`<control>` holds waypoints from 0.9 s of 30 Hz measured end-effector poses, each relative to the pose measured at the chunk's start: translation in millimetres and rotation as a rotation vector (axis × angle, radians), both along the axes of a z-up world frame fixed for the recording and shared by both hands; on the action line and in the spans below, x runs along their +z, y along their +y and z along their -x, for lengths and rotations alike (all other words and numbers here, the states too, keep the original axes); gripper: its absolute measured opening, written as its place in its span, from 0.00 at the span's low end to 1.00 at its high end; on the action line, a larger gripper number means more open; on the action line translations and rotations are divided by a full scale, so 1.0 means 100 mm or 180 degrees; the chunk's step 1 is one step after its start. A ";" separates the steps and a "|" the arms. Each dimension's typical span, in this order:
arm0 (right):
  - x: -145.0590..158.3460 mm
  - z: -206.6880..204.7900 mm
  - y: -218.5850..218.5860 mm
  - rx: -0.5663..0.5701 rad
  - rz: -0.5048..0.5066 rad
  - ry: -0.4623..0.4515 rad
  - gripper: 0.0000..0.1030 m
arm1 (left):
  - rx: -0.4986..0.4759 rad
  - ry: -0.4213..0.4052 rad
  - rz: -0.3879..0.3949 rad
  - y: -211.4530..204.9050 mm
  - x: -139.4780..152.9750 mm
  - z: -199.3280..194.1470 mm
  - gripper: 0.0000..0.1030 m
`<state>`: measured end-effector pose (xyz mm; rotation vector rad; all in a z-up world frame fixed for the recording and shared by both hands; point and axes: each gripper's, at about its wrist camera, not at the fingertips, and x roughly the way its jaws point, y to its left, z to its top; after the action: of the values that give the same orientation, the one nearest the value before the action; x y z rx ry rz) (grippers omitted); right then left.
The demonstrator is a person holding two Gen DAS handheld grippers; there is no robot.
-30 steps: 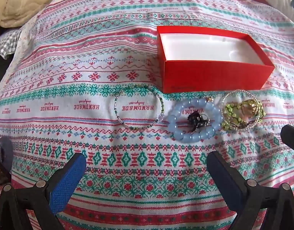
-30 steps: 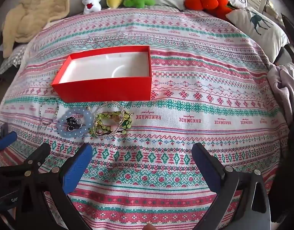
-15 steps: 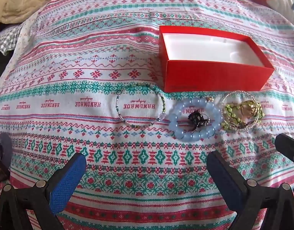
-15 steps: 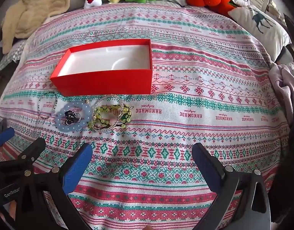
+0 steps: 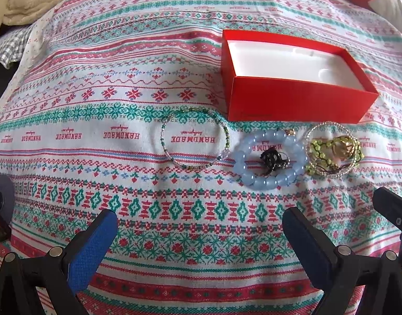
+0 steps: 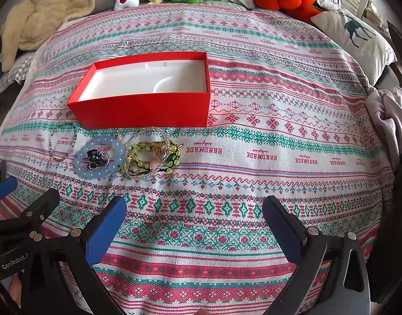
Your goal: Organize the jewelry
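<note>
Left gripper [image 5: 199, 232] and right gripper [image 6: 194, 219] hover, jaws spread wide, empty

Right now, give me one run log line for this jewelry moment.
left tongs open, empty | right tongs open, empty | red box empty | blue bead bracelet, other bracelets on bedspread | nothing grasped

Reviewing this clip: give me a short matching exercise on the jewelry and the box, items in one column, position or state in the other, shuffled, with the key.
Items:
1. red box
2. thin beaded bangle
3. pale blue bead bracelet
4. green bead tangle

Descriptions:
A. rings a small black piece
B. leftmost in the row, lying alone
C. open, white inside, no jewelry in it
D. rightmost in the row, with a gold piece

Pairs: 1-C, 2-B, 3-A, 4-D
</note>
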<state>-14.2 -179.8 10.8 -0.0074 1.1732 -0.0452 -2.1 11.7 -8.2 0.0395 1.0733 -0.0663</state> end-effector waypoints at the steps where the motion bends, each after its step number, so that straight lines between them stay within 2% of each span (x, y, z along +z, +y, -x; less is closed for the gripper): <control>1: 0.00 0.00 0.00 -0.0001 0.0001 0.0005 1.00 | -0.0002 0.0002 -0.0002 -0.01 0.00 0.00 1.00; 27: -0.04 -0.01 0.01 -0.0053 -0.0020 0.0054 1.00 | -0.0014 -0.0022 -0.0061 -0.02 -0.01 0.01 1.00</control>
<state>-13.6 -178.7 6.7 0.0076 1.1906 -0.0562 -3.1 10.0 -8.8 0.0594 1.0669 -0.0600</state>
